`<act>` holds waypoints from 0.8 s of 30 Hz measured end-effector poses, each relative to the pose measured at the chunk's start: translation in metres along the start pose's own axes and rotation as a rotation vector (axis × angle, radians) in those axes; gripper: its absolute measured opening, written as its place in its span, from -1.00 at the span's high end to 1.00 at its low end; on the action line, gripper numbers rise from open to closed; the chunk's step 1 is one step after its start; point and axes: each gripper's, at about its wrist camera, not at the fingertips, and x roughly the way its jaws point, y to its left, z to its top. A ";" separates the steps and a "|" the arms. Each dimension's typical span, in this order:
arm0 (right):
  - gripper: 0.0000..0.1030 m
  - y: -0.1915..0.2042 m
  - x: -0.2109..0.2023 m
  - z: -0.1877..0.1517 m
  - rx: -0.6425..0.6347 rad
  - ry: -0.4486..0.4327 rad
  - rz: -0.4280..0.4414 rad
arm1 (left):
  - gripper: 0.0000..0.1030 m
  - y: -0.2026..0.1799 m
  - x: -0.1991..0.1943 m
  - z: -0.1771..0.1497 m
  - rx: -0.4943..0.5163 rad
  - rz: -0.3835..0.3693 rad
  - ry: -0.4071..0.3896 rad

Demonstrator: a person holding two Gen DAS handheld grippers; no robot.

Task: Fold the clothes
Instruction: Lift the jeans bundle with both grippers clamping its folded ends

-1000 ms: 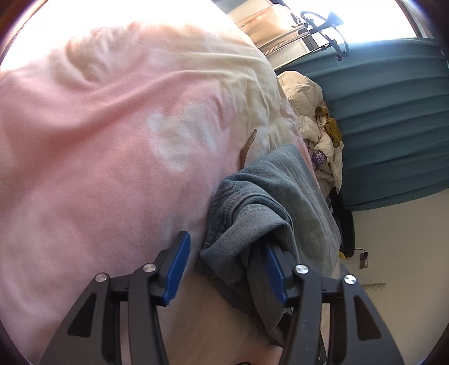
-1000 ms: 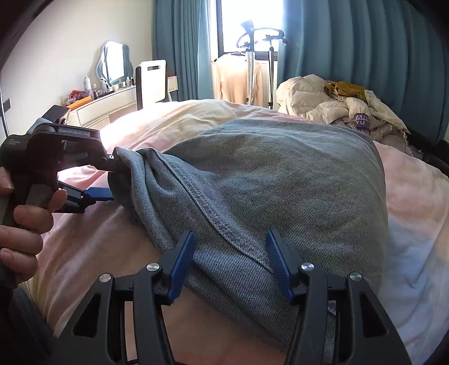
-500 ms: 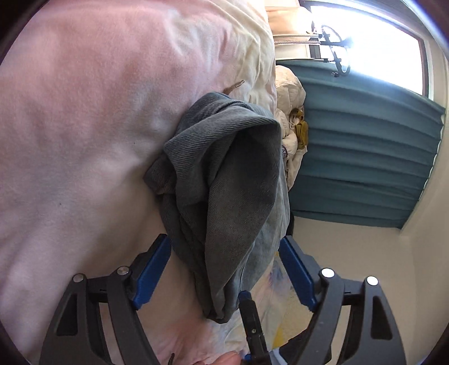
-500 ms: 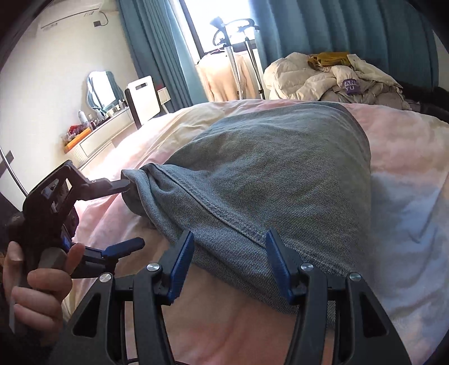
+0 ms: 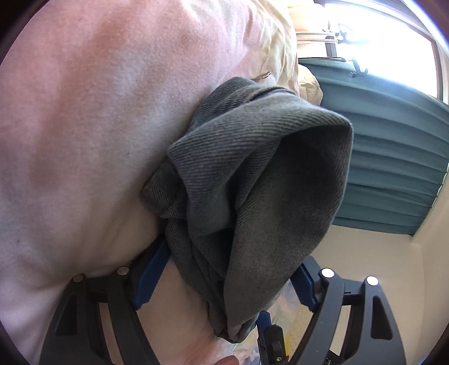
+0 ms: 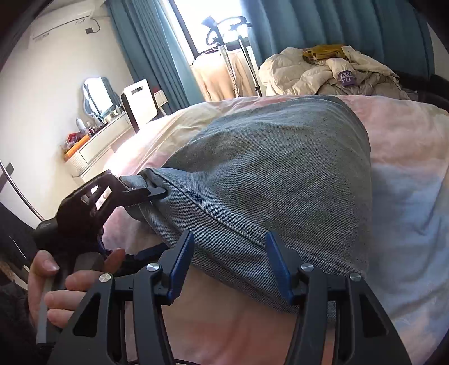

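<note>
Closest to the right wrist camera, the right gripper (image 6: 230,265) has its blue-padded jaws spread wide, the near hem of the grey denim garment (image 6: 275,179) lying between them without being pinched. The garment rests in a folded mound on the pink and cream bed cover (image 6: 404,196), its stitched edge running diagonally down toward the right gripper. To the left in that view, a hand (image 6: 59,283) holds the left gripper (image 6: 151,193), whose upper finger touches the garment's bunched corner while the lower blue-padded finger sits well below it, so the jaws stand apart around the fabric rather than clamped. From the left wrist camera, the left gripper (image 5: 227,278) shows its blue pads wide on either side of a hanging fold of the denim garment (image 5: 252,179), which drapes between them against the bed cover (image 5: 84,112). Farther off, a heap of pale clothes (image 6: 331,73) lies beyond the foot of the mound, a garment rack (image 6: 224,56) stands by the bright window, teal curtains (image 6: 336,25) hang behind, and a dressing table (image 6: 95,143) with a mirror sits against the left wall.
</note>
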 end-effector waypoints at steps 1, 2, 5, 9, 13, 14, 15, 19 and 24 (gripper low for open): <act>-0.05 -0.002 -0.001 0.002 0.017 -0.004 0.006 | -0.57 0.000 0.002 0.001 -0.002 -0.005 0.002; -0.04 -0.004 -0.004 0.003 0.033 -0.012 0.009 | -0.57 -0.002 0.005 0.003 0.006 -0.009 0.007; -0.05 -0.013 -0.014 0.011 0.084 -0.051 0.022 | -0.57 -0.007 0.010 0.006 0.027 -0.047 0.025; -0.06 -0.042 -0.034 0.024 0.212 -0.139 0.037 | -0.57 -0.013 0.010 0.008 0.050 -0.133 0.045; -0.12 -0.088 -0.037 0.034 0.366 -0.171 -0.036 | -0.58 -0.022 0.005 0.008 0.070 -0.239 0.056; -0.12 -0.101 -0.033 0.036 0.414 -0.167 -0.032 | -0.58 -0.025 0.004 0.007 0.086 -0.258 0.055; -0.13 -0.115 -0.029 0.035 0.471 -0.163 -0.020 | -0.58 -0.029 0.004 0.006 0.109 -0.265 0.055; -0.21 -0.166 -0.006 0.032 0.695 -0.127 0.047 | -0.57 -0.039 0.006 0.001 0.185 -0.216 0.043; -0.41 -0.182 0.023 0.039 0.719 -0.071 0.102 | -0.57 -0.029 0.019 0.006 0.151 -0.097 0.051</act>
